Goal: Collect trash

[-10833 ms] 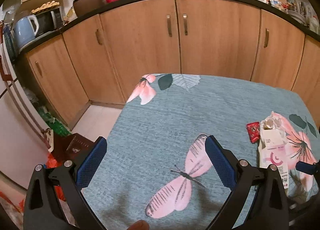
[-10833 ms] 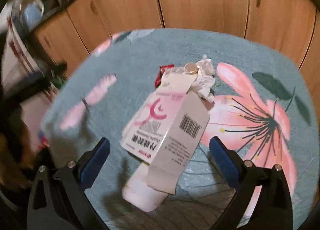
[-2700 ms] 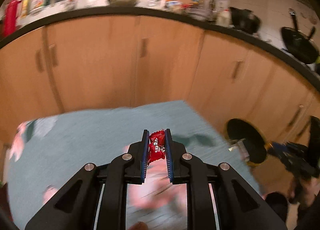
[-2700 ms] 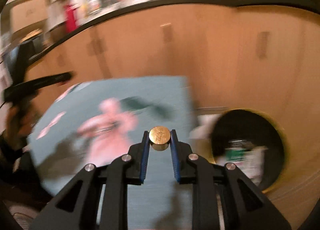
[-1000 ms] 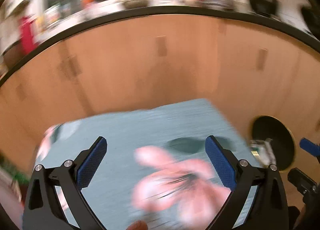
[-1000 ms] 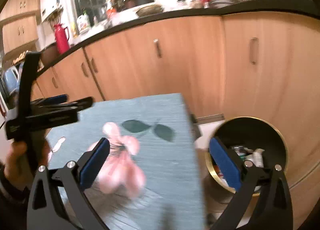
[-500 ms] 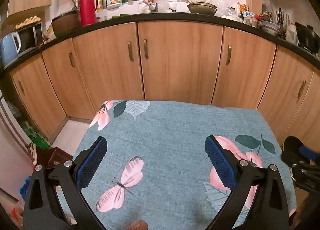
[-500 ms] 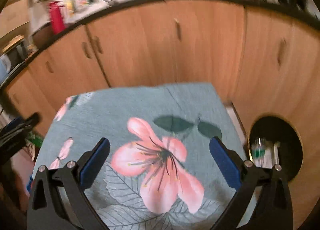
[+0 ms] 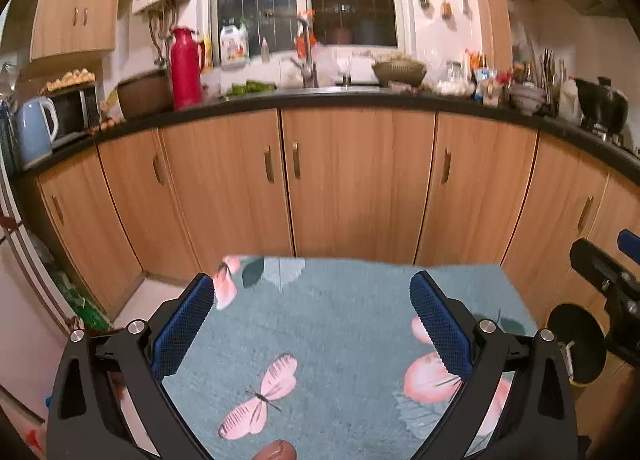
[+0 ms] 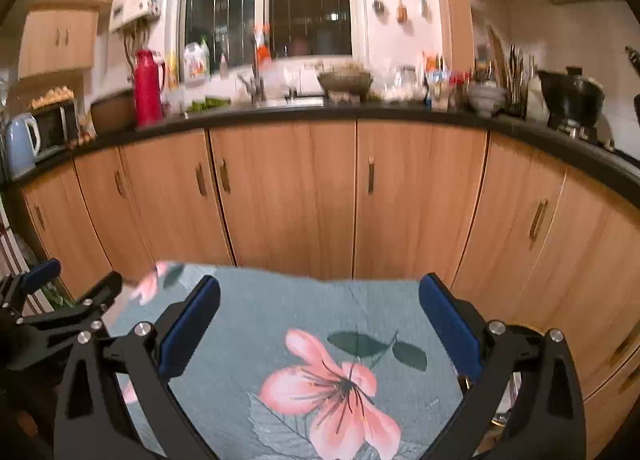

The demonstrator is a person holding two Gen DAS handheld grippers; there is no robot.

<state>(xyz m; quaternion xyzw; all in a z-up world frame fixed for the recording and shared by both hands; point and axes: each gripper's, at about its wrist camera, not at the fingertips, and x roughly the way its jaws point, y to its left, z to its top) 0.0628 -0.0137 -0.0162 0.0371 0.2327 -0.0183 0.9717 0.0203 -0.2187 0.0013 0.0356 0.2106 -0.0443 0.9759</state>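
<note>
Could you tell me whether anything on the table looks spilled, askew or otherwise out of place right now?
Nothing stands out. The floral tablecloth lies flat with no trash on the part in view, and both the left tool and right tool hang open and empty above it.

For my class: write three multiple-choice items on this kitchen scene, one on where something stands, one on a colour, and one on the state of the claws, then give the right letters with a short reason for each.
1. Where does the trash bin stand?
A. On the counter
B. On the floor to the right of the table
C. Under the window

2. What colour is the tall flask on the counter?
A. Red
B. Green
C. White

3. How are the two claws?
A. Both shut on trash
B. Left shut, right open
C. Both open and empty

Answers:
1. B: the left wrist view shows the trash bin low beside the right edge of the table.
2. A: the flask is plainly red, next to a pale blue kettle.
3. C: the left claw and the right claw each have their blue pads wide apart with only the flowered cloth between them.
</note>
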